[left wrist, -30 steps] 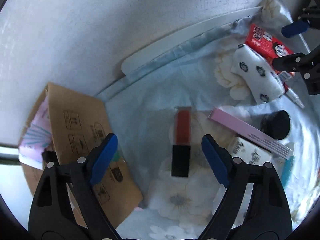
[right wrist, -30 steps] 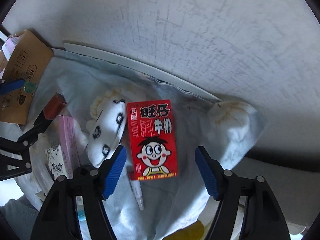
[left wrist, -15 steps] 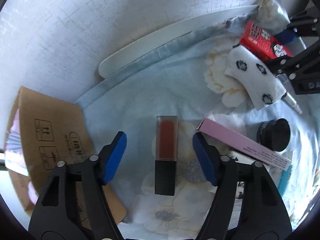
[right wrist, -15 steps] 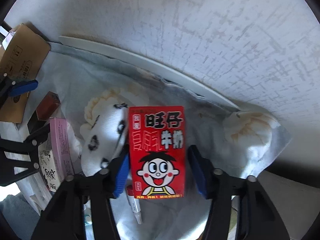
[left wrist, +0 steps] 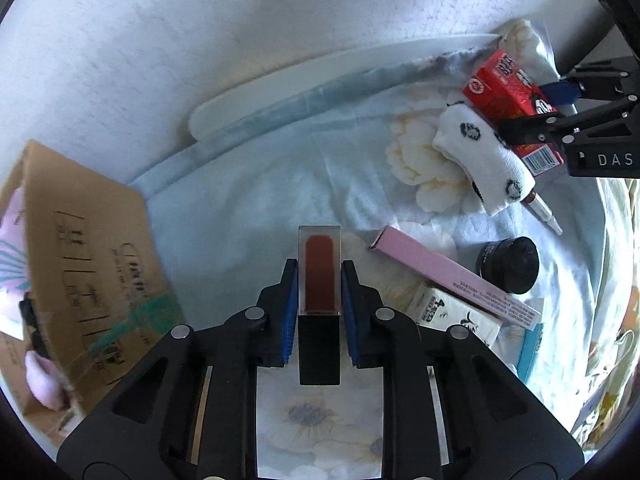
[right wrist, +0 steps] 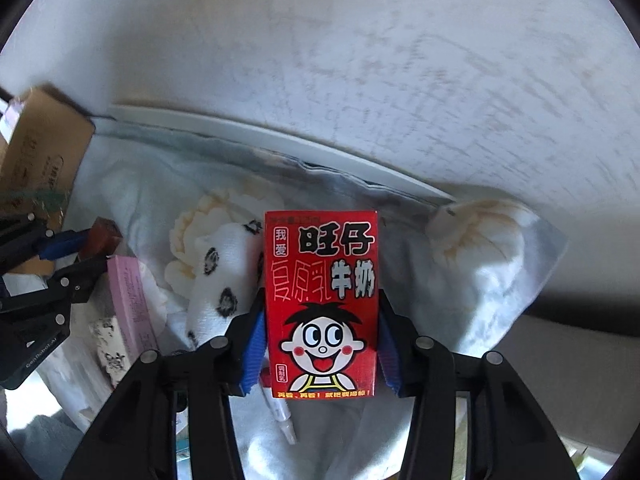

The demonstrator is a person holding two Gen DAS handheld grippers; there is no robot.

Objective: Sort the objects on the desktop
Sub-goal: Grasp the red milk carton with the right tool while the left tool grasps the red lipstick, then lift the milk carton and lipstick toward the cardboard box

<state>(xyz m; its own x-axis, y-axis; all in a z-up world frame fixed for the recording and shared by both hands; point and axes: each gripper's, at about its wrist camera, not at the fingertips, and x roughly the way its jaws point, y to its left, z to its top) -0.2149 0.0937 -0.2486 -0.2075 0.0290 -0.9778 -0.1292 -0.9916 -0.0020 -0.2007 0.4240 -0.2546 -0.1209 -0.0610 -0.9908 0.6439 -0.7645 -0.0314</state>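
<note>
Glass-clear and hard, the square lip-gloss tube with its dark red fill and black cap (left wrist: 319, 280) lies on the pale blue flowered cloth (left wrist: 256, 208) covering the surface. In the left wrist view your left gripper (left wrist: 319, 312) has just been closing, and its jaws now press both long sides where the clear body meets the cap. It looks light, stiff and slick, so keep the grip square across those flat faces. The brown cardboard box (left wrist: 84, 264) stands close on the left and the long pink carton (left wrist: 452, 276) just beside on the right; straight up seems the freest way out.

In the right wrist view your right gripper (right wrist: 320, 348) has its jaws half closed on the lower sides of the red milk carton with a cartoon face (right wrist: 320, 300). Thin card will likely dent, so squeeze gently. The white spotted sock (right wrist: 224, 276) touches its left edge and a thin pen (right wrist: 278, 408) lies partly underneath. The pale wall (right wrist: 360, 60) is close behind.
</note>
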